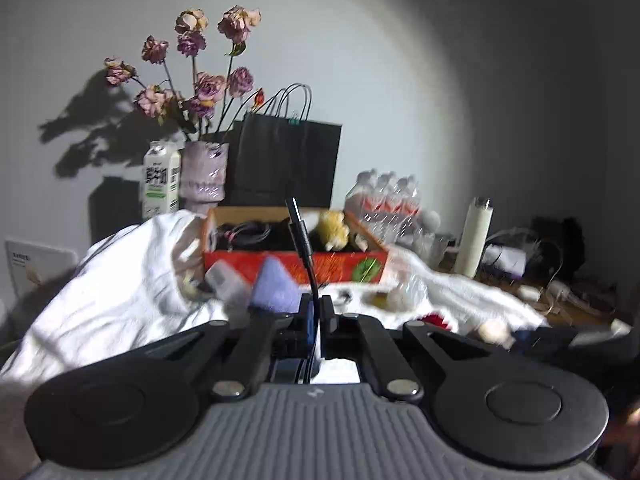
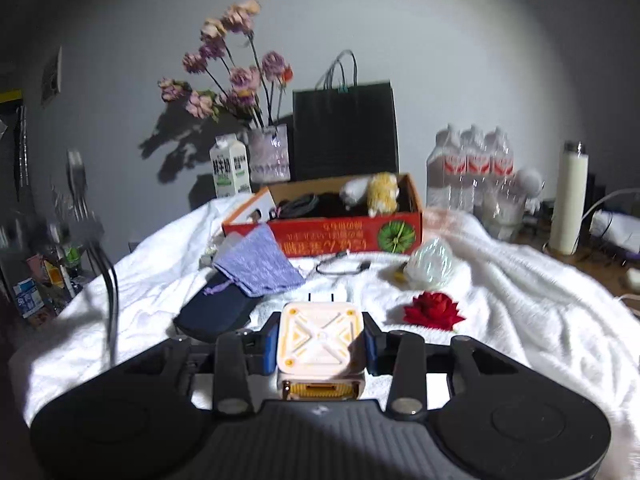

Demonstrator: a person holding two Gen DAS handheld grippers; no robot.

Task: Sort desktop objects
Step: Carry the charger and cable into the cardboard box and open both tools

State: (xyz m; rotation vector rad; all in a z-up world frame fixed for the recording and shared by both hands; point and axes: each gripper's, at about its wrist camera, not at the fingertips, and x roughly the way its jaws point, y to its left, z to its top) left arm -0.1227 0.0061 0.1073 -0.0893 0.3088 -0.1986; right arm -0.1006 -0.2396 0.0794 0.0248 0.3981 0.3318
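Note:
My left gripper (image 1: 316,314) is shut on a thin black cable (image 1: 310,268); its plug (image 1: 298,224) sticks up in front of the red cardboard box (image 1: 336,270). My right gripper (image 2: 320,344) is shut on a cream cube charger (image 2: 320,336) with yellow trim, prongs pointing away, blue pads (image 2: 270,346) pressing its sides. The open box (image 2: 344,236) lies ahead on the white towel (image 2: 520,300), holding dark cables (image 2: 300,204) and a yellow plush toy (image 2: 382,192). A blurred black cable (image 2: 110,280) hangs at the left of the right wrist view.
On the towel lie a purple pouch (image 2: 260,264), a dark case (image 2: 216,312), a short cable (image 2: 340,266), a shiny wrapped bundle (image 2: 432,264) and a red flower (image 2: 434,310). Behind the box stand a milk carton (image 2: 230,170), flower vase (image 2: 269,156), black bag (image 2: 344,132), water bottles (image 2: 472,168) and a white flask (image 2: 568,200).

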